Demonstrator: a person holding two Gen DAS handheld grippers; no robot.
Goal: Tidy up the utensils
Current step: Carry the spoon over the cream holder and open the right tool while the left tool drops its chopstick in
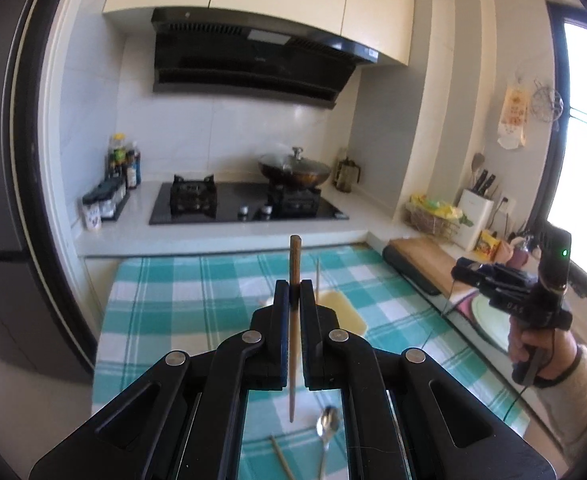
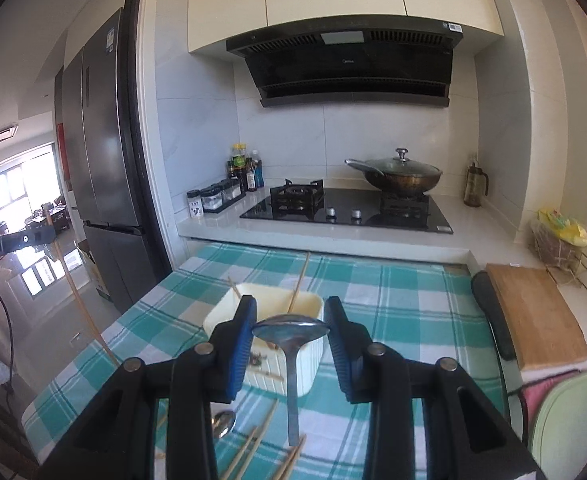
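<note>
In the left wrist view, my left gripper [image 1: 294, 286] is shut on a brown wooden chopstick [image 1: 293, 352], which stands nearly upright above the teal checked cloth [image 1: 173, 300]. Between the blue pads of my right gripper [image 2: 290, 332] sits the bowl of a metal spoon [image 2: 291, 330], gripped, with its handle hanging down. Just behind it is a cream container [image 2: 229, 304] with chopsticks [image 2: 298, 284] leaning inside. A second spoon [image 2: 224, 424] and several loose chopsticks [image 2: 253, 452] lie on the cloth below. At the far left, the left gripper [image 2: 47, 229] holds its chopstick [image 2: 81, 304].
Behind the cloth is a black gas hob [image 2: 345, 208] with a lidded wok [image 2: 397, 176]. Bottles and spice jars [image 2: 229, 188] stand to its left. A wooden cutting board [image 2: 533, 312], a wire basket [image 2: 561, 248] and a green plate [image 2: 573, 420] are on the right. A fridge [image 2: 101, 140] stands at the left.
</note>
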